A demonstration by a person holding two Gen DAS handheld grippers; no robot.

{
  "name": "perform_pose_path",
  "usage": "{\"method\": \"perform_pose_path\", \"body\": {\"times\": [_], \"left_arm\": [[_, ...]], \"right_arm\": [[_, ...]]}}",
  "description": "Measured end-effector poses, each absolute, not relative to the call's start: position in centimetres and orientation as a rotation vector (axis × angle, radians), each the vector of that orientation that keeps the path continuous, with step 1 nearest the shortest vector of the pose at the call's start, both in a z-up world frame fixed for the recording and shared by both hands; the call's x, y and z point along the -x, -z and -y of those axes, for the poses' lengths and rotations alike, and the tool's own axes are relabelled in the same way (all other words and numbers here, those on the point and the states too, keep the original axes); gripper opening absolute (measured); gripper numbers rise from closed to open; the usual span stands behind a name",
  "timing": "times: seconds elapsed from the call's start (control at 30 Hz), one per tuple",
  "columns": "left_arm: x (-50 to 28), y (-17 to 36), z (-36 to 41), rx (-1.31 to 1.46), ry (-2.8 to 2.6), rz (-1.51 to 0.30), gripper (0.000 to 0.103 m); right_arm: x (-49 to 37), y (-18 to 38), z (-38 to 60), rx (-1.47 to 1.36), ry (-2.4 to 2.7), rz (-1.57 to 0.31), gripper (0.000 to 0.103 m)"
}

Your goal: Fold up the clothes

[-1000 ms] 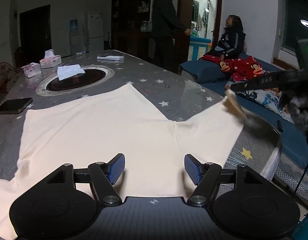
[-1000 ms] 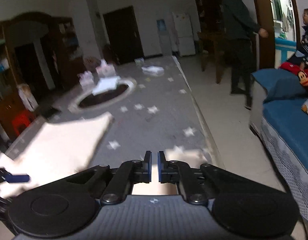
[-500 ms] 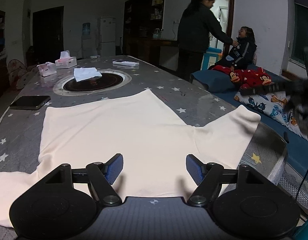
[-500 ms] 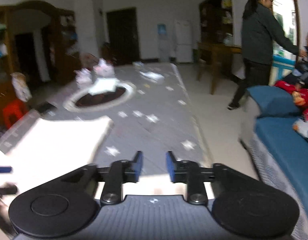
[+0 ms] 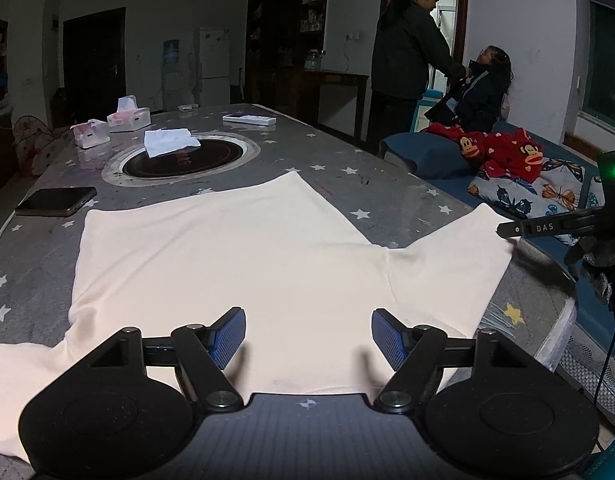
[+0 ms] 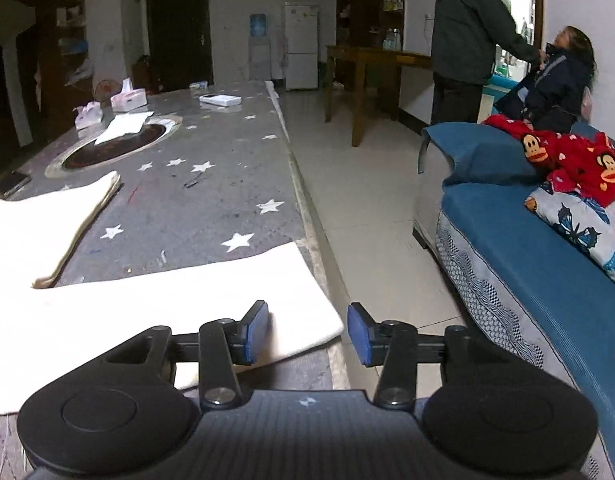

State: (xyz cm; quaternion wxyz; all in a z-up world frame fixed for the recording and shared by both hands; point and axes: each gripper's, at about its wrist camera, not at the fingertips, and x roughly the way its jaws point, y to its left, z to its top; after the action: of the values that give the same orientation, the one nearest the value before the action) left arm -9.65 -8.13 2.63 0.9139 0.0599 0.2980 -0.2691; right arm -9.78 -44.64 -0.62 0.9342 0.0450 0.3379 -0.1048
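Note:
A cream long-sleeved garment (image 5: 247, 264) lies spread flat on the grey star-patterned table (image 5: 347, 168). My left gripper (image 5: 307, 338) hovers open over its near edge, with nothing between the blue pads. The right sleeve (image 6: 187, 300) lies flat by the table's right edge. My right gripper (image 6: 307, 332) hangs low over the sleeve's end, its jaws opening. The cuff corner sits between the pads, which do not press on it. In the left wrist view a black finger (image 5: 547, 227) of the right gripper reaches the sleeve tip from the right.
A phone (image 5: 55, 201), tissue boxes (image 5: 129, 118), a white cloth (image 5: 169, 142) on a round hotplate and a remote (image 5: 249, 120) lie farther back. A blue bed (image 6: 527, 280) stands right of a strip of floor. Two people (image 5: 407, 60) are at the back right.
The right gripper went from shut to open and sank toward the table. The sleeve tip, lifted a second ago, now lies flat. The left gripper hardly moved.

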Motion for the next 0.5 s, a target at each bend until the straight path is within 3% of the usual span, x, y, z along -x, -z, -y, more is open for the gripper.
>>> {"method": "perform_pose_path", "body": {"times": [0.1,0.27,0.5], "left_arm": [[9.7,-2.6,8.3,-0.127,0.553,-0.615,0.073],[9.7,-2.6,8.4,-0.125,0.556,-0.618,0.073],[9.9,-2.8,7.7,-0.123,0.540,-0.608,0.073]], "right_arm": [[10.1,0.6,45.0,-0.111,0.207,-0.689,0.042],[10.5,0.5,44.8,-0.149,0.181,-0.690,0.015],[10.5,-2.7,43.9,-0.246,0.056,-0.643,0.010]]}}
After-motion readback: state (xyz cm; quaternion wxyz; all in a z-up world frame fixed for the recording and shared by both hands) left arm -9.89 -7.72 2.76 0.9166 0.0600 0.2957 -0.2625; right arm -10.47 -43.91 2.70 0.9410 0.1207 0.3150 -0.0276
